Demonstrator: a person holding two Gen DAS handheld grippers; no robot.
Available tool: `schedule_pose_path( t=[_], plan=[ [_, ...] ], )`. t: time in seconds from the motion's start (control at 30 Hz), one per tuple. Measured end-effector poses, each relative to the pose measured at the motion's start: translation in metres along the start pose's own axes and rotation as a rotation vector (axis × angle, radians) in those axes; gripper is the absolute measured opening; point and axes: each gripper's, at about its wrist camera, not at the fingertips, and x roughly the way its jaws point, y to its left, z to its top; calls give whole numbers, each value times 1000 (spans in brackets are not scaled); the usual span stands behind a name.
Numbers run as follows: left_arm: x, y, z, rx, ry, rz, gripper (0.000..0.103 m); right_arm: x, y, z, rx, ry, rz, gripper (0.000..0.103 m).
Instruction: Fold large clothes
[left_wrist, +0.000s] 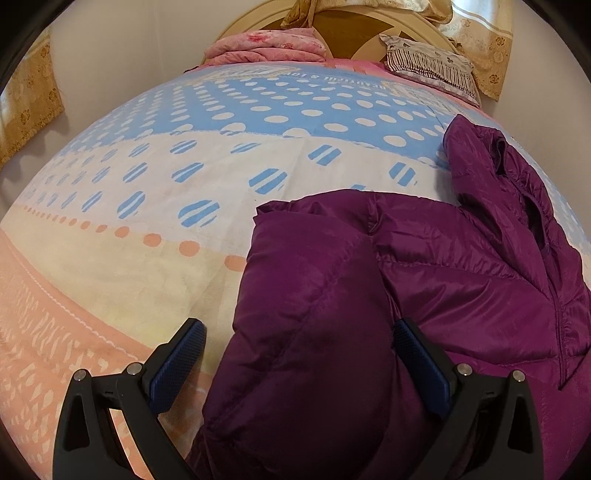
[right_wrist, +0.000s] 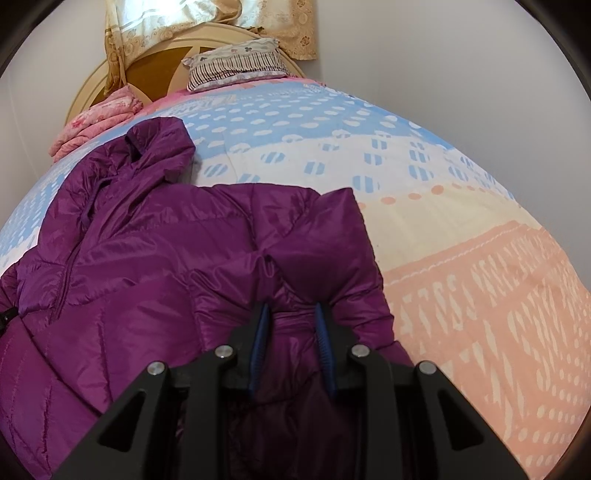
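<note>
A large purple puffer jacket (left_wrist: 424, 266) lies on the bed, its hood (left_wrist: 491, 155) toward the headboard. My left gripper (left_wrist: 299, 332) is open, its blue pads standing wide on either side of a puffy sleeve fold (left_wrist: 306, 295) without pinching it. In the right wrist view the jacket (right_wrist: 147, 258) fills the left and middle, hood (right_wrist: 155, 147) at the far end. My right gripper (right_wrist: 291, 317) is shut on a bunched fold of the jacket (right_wrist: 291, 325) near its right edge.
The bed sheet (left_wrist: 147, 184) has blue dots and a peach border (right_wrist: 480, 295). A folded pink blanket (left_wrist: 266, 48) and a striped pillow (left_wrist: 432, 62) lie by the wooden headboard (right_wrist: 155, 66). Walls stand close on both sides; curtains (right_wrist: 207, 22) hang behind.
</note>
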Motion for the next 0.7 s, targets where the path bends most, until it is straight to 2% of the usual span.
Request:
schedule_pose_path(
  t=[0.17,0.2,0.27,0.3,0.33,0.37,0.4,0.5,0.57,0.7],
  plan=[
    [-3,-1,1,13,8,-2,102,0,0,0,9,3,16,31],
    [-6,0,4,23,31,-8,102,0,-1,1,11,10,36,36],
    [-18,1,9,37,29,-13,102,-3,0,6,-24,50,97,56],
    [-28,2,14,37,8,-33,102,-8,2,9,-43,74,116,68],
    [-41,2,21,34,-26,-81,102,-13,3,14,-53,84,142,76],
    [-52,0,31,32,-60,-132,102,-21,4,20,-62,79,176,77],
    [-58,-2,40,32,-81,-150,102,-26,6,27,-77,66,190,77],
    [-56,-16,70,29,-82,-205,102,-34,24,58,-130,18,191,79],
    [-47,-29,92,37,-76,-210,102,-25,41,85,-129,20,238,81],
    [-25,-56,130,67,-109,-242,102,-3,82,128,-136,4,248,83]
  ],
)
